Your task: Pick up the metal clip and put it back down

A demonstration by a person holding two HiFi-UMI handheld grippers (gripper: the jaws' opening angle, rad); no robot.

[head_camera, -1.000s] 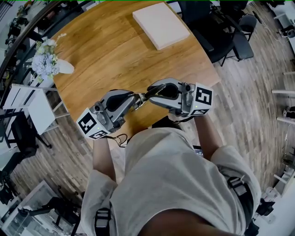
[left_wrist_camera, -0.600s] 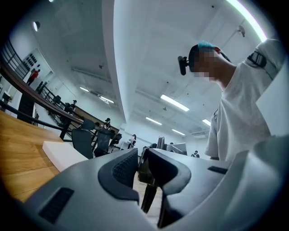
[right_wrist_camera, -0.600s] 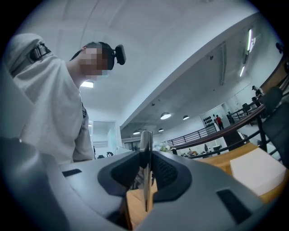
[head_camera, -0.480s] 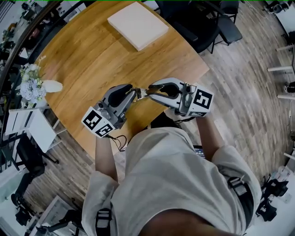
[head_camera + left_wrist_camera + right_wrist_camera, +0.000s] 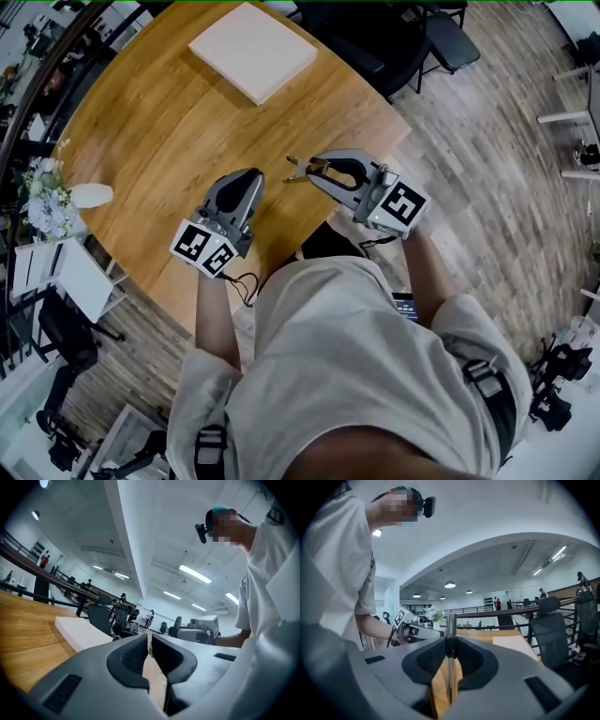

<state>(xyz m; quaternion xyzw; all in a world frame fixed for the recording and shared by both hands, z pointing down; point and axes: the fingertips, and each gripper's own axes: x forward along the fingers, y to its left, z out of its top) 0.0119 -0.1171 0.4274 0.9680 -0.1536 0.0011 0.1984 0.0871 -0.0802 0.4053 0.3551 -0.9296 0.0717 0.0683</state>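
Right gripper: jaws just been closing, pinch metal clip; clip points past tips, over desk. Left gripper near, jaws slightly apart, empty.

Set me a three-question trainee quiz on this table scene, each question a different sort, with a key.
1. True or false: the left tongs grip the metal clip.
2. In the head view, what lies on the far part of the table? A) a white square slab B) a laptop C) a mug
3. Name the thing near the table's left edge in the head view.
Key: 1 false: the right tongs, which have just been closing, pinch it, while the left tongs stand slightly apart with nothing between them. 2 A. 3 a vase of flowers.
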